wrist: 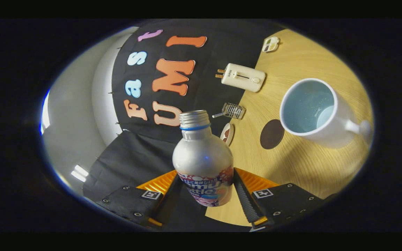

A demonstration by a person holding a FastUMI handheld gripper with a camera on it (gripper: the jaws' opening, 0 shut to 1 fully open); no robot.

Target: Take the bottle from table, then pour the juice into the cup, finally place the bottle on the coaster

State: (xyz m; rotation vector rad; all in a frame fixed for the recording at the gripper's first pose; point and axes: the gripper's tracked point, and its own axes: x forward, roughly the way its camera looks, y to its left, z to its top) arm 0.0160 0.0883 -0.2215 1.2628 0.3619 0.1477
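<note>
The tool (203,190) is clamped on a silver bottle (202,160), both fingers pressing its labelled lower body, with the uncapped threaded neck pointing away from the camera. Beyond the fingers on the wooden worktop (302,164), a white cup (318,113) with a pale blue inside appears empty, though glare makes this hard to judge. A dark round coaster (272,134) lies just beside the cup, between it and the bottle.
</note>
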